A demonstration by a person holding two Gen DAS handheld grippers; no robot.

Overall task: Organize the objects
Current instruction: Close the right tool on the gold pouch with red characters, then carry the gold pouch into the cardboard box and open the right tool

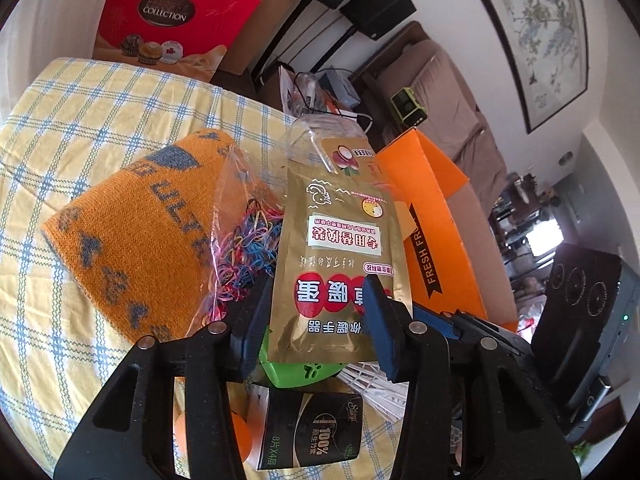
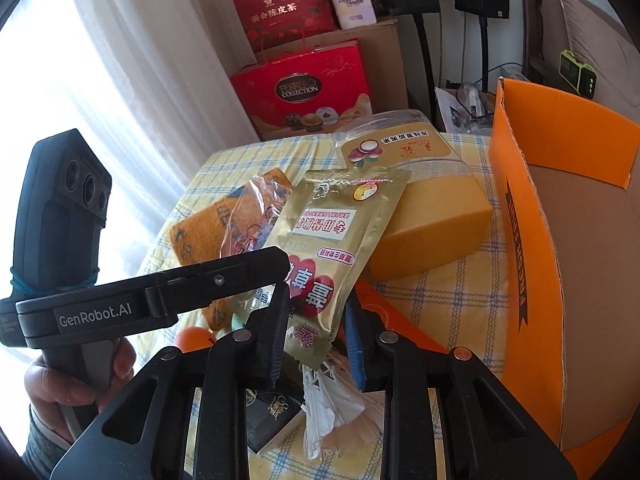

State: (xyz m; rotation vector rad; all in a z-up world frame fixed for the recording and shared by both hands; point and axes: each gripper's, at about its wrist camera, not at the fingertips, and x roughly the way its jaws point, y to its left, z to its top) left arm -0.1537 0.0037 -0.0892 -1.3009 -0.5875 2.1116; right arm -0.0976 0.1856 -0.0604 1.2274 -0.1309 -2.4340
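A gold foil pouch [image 1: 340,248] with red hearts and Chinese print stands between the fingers of my left gripper [image 1: 316,320], which is shut on its lower part and holds it above the table. In the right wrist view the same pouch [image 2: 336,232] lies between the pads of my right gripper [image 2: 316,344]; its jaws stand apart around the pouch's lower end and a white shuttlecock [image 2: 336,400]. The left gripper's body [image 2: 152,300] crosses in front at the left. An open orange cardboard box [image 2: 560,264] stands at the right.
On the yellow checked tablecloth [image 1: 80,128] lie an orange knitted cloth [image 1: 132,240], a clear bag of coloured rubber bands [image 1: 248,240], a yellow box with a clear lid [image 2: 424,216], a black tissue pack [image 1: 312,432], a green toy [image 1: 300,372] and an orange ball [image 2: 192,338]. Red gift bags [image 2: 304,92] stand behind.
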